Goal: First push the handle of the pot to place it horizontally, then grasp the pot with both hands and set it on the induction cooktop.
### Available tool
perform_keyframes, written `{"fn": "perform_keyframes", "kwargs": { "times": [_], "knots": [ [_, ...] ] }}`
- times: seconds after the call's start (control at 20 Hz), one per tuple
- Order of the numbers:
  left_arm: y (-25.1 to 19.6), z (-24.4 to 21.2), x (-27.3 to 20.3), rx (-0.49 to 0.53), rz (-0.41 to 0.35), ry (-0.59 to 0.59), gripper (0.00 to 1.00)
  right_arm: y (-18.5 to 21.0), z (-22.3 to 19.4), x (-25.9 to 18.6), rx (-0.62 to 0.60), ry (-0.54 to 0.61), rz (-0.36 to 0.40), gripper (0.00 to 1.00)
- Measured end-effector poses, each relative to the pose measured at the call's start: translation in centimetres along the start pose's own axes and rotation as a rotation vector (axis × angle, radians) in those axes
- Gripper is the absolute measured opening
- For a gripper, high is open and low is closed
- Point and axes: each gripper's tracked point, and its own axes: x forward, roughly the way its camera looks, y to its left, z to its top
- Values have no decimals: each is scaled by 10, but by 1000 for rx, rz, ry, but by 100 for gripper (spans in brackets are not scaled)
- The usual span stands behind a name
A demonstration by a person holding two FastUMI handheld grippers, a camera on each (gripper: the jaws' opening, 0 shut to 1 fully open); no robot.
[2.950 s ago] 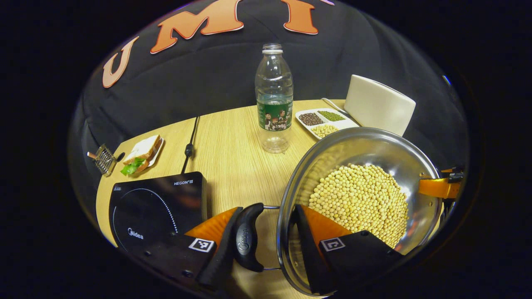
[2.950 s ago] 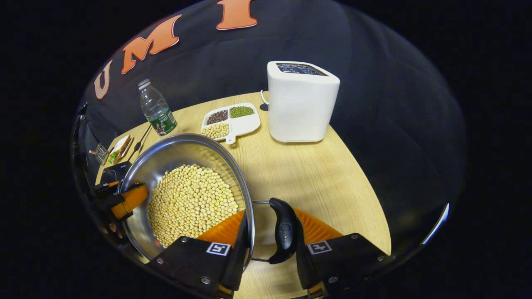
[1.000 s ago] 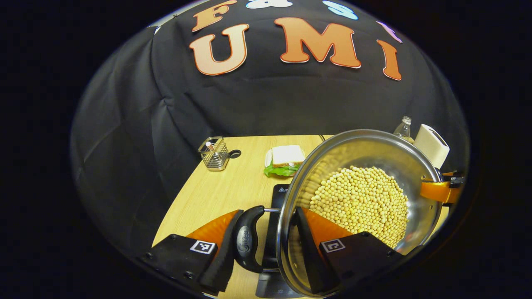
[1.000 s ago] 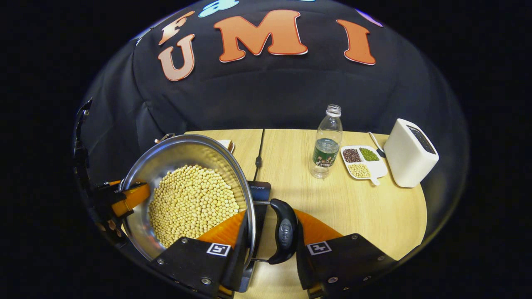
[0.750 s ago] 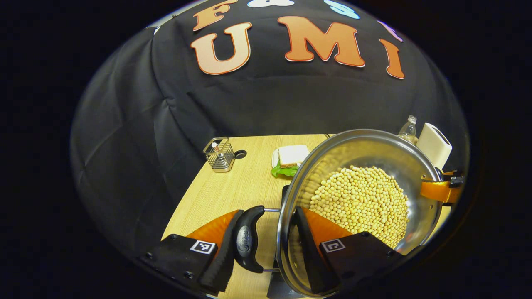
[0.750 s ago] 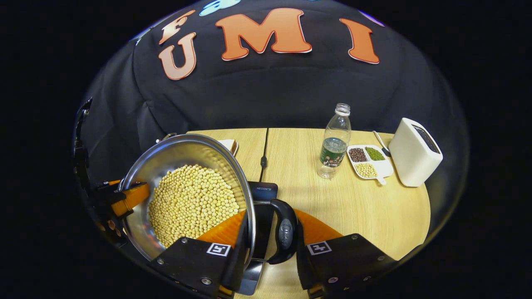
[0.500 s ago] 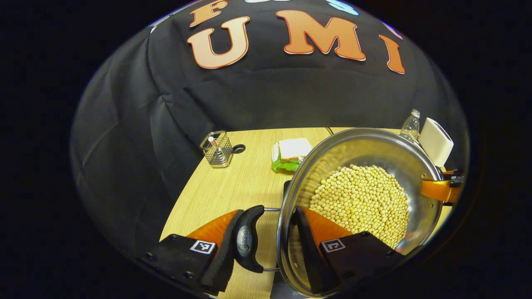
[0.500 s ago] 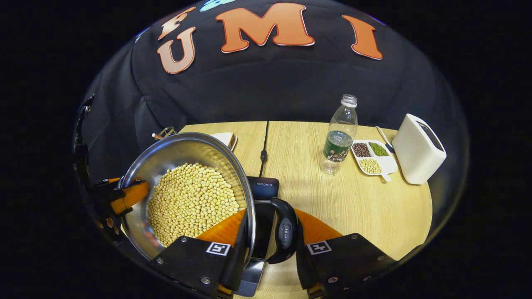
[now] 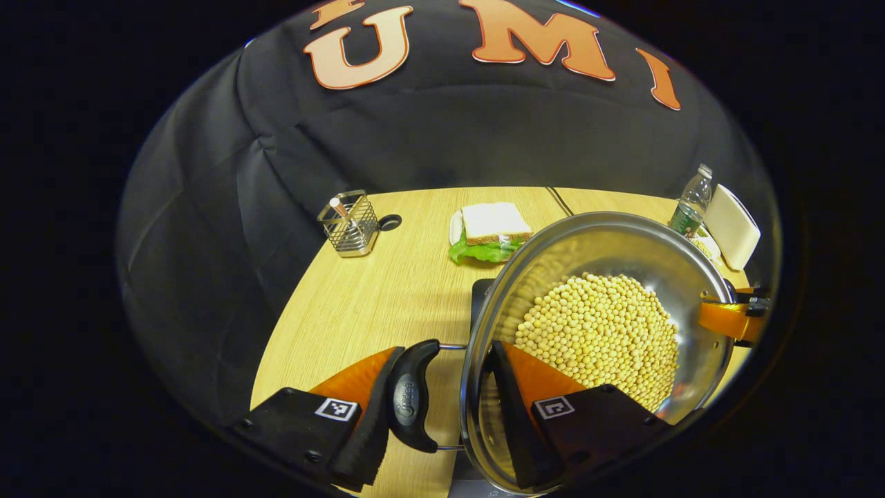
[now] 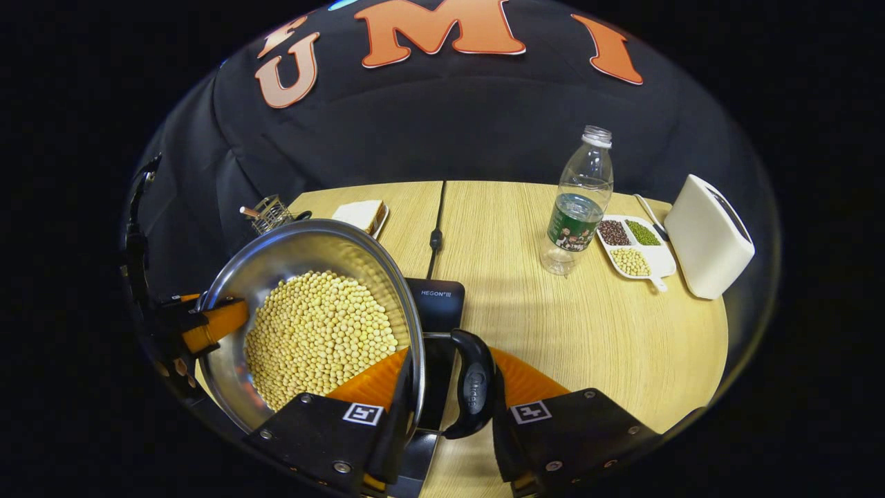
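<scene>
A steel pot (image 9: pixel 608 249) full of soybeans (image 9: pixel 601 332) is held by both its black side handles. My left gripper (image 9: pixel 446 360) is shut on the left handle (image 9: pixel 409 398), one finger outside the handle and the other inside the rim. In the right gripper view my right gripper (image 10: pixel 449 366) grips the other handle (image 10: pixel 473 387) the same way. The pot (image 10: pixel 297 256) hangs over the black induction cooktop (image 10: pixel 435 304), which peeks out beside the rim (image 9: pixel 479 304). I cannot tell whether the pot touches the cooktop.
On the wooden table (image 10: pixel 553 325) stand a wire basket (image 9: pixel 349 225) and a sandwich on a plate (image 9: pixel 487 232) at the back left. A water bottle (image 10: pixel 577 200), a divided dish of beans (image 10: pixel 632 249) and a white toaster (image 10: pixel 709 235) are to the right. A black cable (image 10: pixel 435 228) runs to the cooktop.
Both grippers carried the pot leftwards from near the toaster to over the cooktop. In the last second they sank lower towards it. The grip on both handles is unchanged.
</scene>
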Motion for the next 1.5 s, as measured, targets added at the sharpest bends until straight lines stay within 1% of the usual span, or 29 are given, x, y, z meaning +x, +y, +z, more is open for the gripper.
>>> {"fn": "perform_keyframes", "kwargs": {
  "times": [0.05,0.1,0.2,0.25,0.3,0.4,0.5,0.55,0.6,0.65,0.75,0.8,0.85,1.0,1.1,1.2,1.25,1.35,1.5],
  "knots": [
    [2,1,-2,-4,-1,4,81,-1,1,0,-2,2,-1,53],
    [2,2,-2,-8,-2,8,78,-2,3,-1,-4,1,-2,53],
    [2,0,-1,-16,-4,25,78,-5,8,-9,-6,8,-3,53],
    [2,1,-1,-15,-6,31,81,-5,12,-9,-4,11,-2,53],
    [2,4,-2,-13,-7,29,78,-10,21,-10,-1,11,-1,53],
    [1,0,0,-7,-15,33,78,-9,19,-8,16,27,6,53],
    [-2,-4,3,-17,-22,51,79,-10,25,-8,10,3,-2,57],
    [-3,-4,3,-21,-25,41,85,-12,24,-11,7,7,-7,58],
    [0,-3,3,-13,-23,43,84,-6,23,-13,6,-1,-4,61],
    [-1,-5,1,-3,-21,35,85,-8,22,-16,8,-6,3,62],
    [1,-3,0,16,-14,15,86,-17,33,-36,21,-31,30,65],
    [3,2,-4,23,-3,-7,85,-18,36,-43,30,-44,51,67],
    [5,7,-5,24,12,-35,89,-18,39,-52,34,-64,67,68],
    [12,36,-26,7,60,-149,81,-29,62,-85,30,-175,77,72],
    [14,65,-53,11,82,-250,82,-38,82,-116,32,-278,76,74],
    [8,92,-84,12,90,-362,81,-47,91,-150,35,-383,76,76],
    [5,105,-102,9,88,-416,86,-52,90,-164,32,-434,72,77],
    [-5,125,-138,-5,76,-508,91,-66,107,-199,23,-542,45,81],
    [-26,155,-199,-36,24,-653,91,-90,123,-266,14,-704,17,87]
  ]
}}
